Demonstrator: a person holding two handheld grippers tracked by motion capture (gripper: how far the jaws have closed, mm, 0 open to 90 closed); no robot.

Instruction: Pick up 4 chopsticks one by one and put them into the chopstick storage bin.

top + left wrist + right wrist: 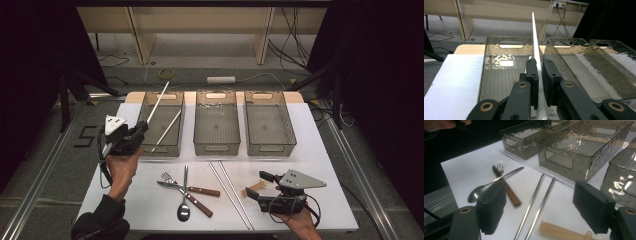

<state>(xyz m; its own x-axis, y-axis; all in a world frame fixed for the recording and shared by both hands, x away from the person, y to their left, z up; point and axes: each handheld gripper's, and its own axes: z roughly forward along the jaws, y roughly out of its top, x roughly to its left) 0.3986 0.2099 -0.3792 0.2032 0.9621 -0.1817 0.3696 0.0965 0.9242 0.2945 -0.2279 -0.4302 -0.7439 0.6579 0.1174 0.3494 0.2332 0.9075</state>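
While its black jaws pinch together, the left hand-held gripper clamps a thin white chopstick near its lower end, above the near left corner of the left bin. That stick is slim, smooth and tapering; its long axis rises from the jaws and slants toward the counter's far edge, tip uppermost. A second white chopstick lies slanted inside the same bin. Seen from the left gripper view, the held stick runs straight up between the matte pads, crossing the bin's far rim and handle cut-out, and the bin walls look smoky, translucent and rippled.

Over by the counter's near right corner, the right hand-held gripper rests low with its jaws standing wide and nothing between them. Its own view shows what the high view blurs: two round steel chopsticks lying side by side, and a pale, waxy handle just in front of the jaws. Farther left lie a shiny spoon, a fork and a wooden-handled knife, crossed in a heap near the counter's near edge. Three matching rectangular bins stand in a row along the counter's far edge.
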